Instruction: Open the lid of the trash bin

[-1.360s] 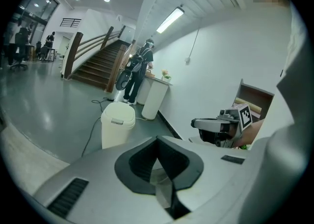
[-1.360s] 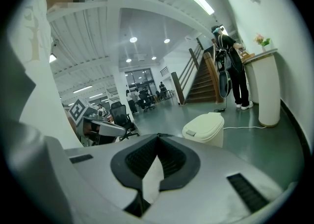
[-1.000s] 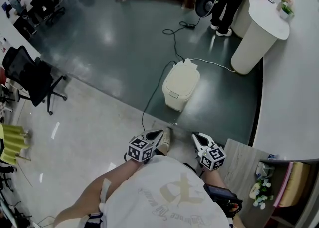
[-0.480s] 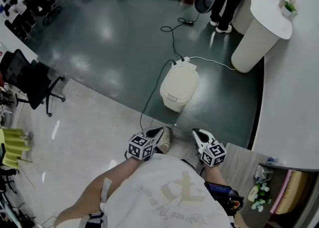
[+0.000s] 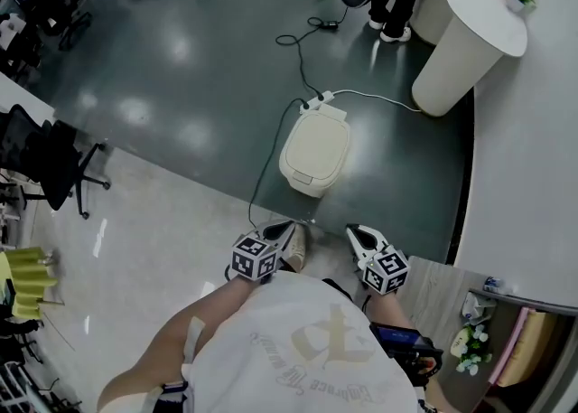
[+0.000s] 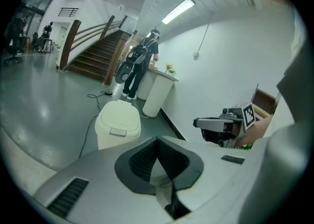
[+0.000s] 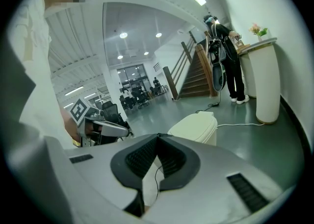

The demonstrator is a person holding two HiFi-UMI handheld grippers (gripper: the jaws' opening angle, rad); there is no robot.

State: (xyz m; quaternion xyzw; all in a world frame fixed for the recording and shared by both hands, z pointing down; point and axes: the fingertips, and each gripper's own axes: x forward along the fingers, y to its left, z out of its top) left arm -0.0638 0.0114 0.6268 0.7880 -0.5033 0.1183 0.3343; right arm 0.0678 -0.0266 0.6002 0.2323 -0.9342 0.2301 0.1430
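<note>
Left gripper [image 5: 285, 227] and right gripper [image 5: 353, 231], jaws pressed together and empty, point toward the closed trash bin [image 5: 315, 149] well ahead.

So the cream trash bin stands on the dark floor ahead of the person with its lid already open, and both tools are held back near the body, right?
No, the lid is shut: the left gripper view shows it lying flat on the trash bin. The rest holds, with the left tool and right tool back near the person's body.
</note>
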